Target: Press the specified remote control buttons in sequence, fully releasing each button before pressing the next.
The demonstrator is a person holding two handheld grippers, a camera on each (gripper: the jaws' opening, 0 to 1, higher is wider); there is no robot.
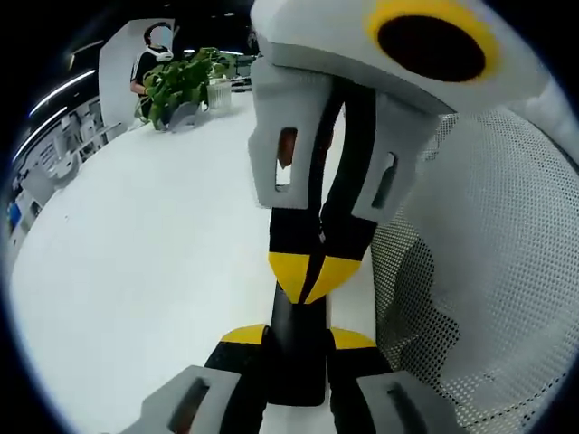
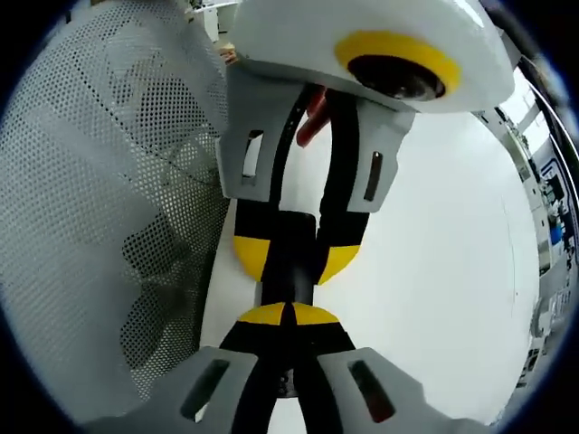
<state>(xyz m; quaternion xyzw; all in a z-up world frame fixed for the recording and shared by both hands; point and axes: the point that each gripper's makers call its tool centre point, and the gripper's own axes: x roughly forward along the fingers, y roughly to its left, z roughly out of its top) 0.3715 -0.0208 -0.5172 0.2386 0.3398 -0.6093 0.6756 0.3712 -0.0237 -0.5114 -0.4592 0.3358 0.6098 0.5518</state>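
A slim black remote (image 1: 298, 362) lies end-on between my left gripper's (image 1: 298, 336) yellow-tipped jaws, which are shut on its sides just above the white table (image 1: 145, 271). My right gripper (image 1: 312, 276) comes down from the top of the left gripper view with its two tips shut together, resting on the remote's upper face. In the right gripper view, the right gripper (image 2: 287, 315) has its tips pressed together against the near end of the remote (image 2: 291, 240), and the left gripper (image 2: 294, 256) clamps it from the far side. The buttons are hidden.
A white perforated mesh surface (image 1: 488, 271) stands close beside the grippers, and it appears again (image 2: 109, 199) in the right gripper view. A potted green plant (image 1: 181, 81) sits at the table's far end, with a person (image 1: 149, 54) behind it. Bare tabletop (image 2: 434, 271) spreads on the other side.
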